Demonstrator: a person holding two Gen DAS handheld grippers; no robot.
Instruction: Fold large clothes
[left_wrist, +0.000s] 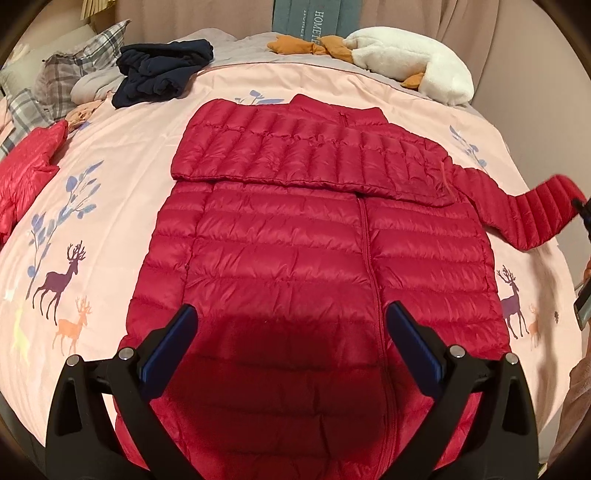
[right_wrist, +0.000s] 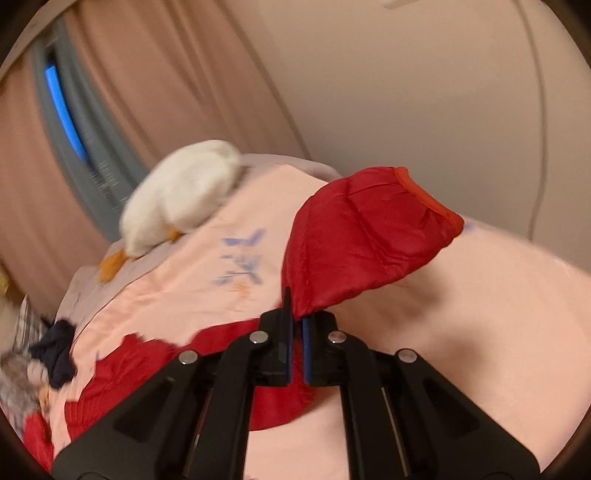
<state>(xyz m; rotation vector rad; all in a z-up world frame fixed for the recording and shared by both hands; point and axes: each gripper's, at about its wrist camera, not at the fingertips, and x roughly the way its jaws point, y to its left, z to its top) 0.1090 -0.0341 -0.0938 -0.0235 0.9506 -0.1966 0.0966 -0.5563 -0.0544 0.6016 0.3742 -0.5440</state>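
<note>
A red puffer jacket (left_wrist: 295, 240) lies front-up on a pink bedspread (left_wrist: 110, 184) printed with deer, one sleeve (left_wrist: 295, 147) already folded flat across the chest. The left gripper (left_wrist: 291, 328) hovers above the lower front of the jacket, its jaws spread wide and holding nothing. The right gripper (right_wrist: 297, 314) is pinched tight on the other sleeve (right_wrist: 365, 236) near its cuff, which it holds lifted clear of the bedspread (in the left wrist view this sleeve (left_wrist: 524, 214) stretches out toward the frame's right edge).

The likely next step is to carry that sleeve across the chest, and the risks sit there. The shell fabric looks slick and the grip takes only a thin fold of it, so the sleeve could slip free partway. A pull that is too strong could drag the whole jacket sideways and undo the sleeve already laid down, since nothing pins the body. A white plush duck (left_wrist: 410, 70) and dark clothes (left_wrist: 162, 70) lie well apart, near the far edge.
</note>
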